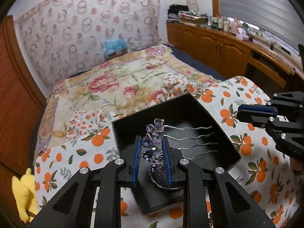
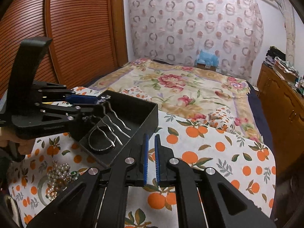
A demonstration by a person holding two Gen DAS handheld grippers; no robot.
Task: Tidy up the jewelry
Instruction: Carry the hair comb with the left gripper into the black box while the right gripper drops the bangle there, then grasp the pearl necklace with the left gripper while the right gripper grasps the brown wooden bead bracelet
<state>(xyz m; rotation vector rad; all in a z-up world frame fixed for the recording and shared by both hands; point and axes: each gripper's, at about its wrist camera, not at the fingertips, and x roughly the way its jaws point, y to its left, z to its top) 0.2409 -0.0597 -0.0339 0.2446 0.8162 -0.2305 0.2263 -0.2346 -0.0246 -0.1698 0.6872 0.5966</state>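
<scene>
My left gripper (image 1: 151, 144) is shut on a purple jewelled hair comb (image 1: 154, 148) and holds it over the open black box (image 1: 218, 121). The comb's wavy silver prongs (image 1: 197, 134) point right, into the box. In the right wrist view the left gripper (image 2: 98, 99) holds the comb (image 2: 114, 123) above the box (image 2: 144, 114), where a silver bangle (image 2: 100, 144) lies. My right gripper (image 2: 151, 138) is nearly closed and empty, just right of the box; it also shows in the left wrist view (image 1: 245, 114).
An orange-print cloth (image 2: 218, 152) covers the table. A pile of pearl jewellery (image 2: 58, 176) and a silver ring-shaped piece (image 2: 40, 188) lie on it at the front left. A floral bed (image 2: 190, 91) is behind, wooden cabinets (image 1: 218, 43) to the right.
</scene>
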